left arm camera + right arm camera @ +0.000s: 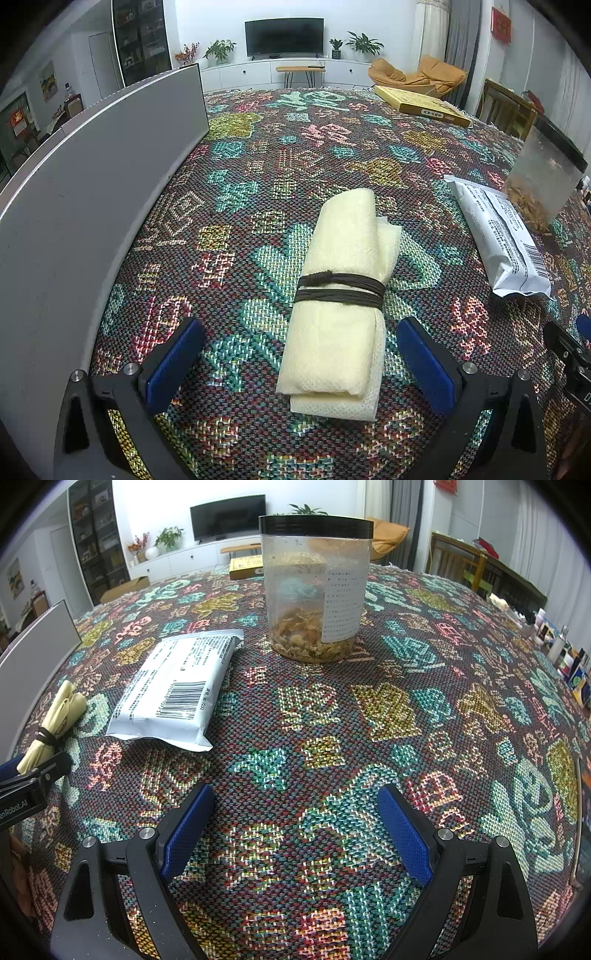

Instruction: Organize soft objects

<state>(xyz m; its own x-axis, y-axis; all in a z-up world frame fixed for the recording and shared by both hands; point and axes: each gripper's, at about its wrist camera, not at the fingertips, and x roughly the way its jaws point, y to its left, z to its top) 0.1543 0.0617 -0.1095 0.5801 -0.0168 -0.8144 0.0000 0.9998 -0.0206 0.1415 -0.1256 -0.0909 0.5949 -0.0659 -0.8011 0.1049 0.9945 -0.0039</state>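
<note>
left wrist view: your left gripper [301, 356] is spread wide, its blue pads either side of the near end of the cream cloth roll [338, 302], not touching it; the roll lies on the woven tablecloth [258, 155], bound with a dark cord [341, 290].

right wrist view: your right gripper [295, 829] is apart over bare cloth, holding nothing; a white packet [177, 688] and a plastic jar [316, 587] sit ahead.

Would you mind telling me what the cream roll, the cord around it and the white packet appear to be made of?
The cream roll looks like soft non-woven or mesh fabric, matte, with a dimpled weave at its end. The cord seems to be dark brown twine, wound in several thin strands. The white packet appears to be plastic film, slightly glossy, with a crimped seal and a printed barcode.
</note>
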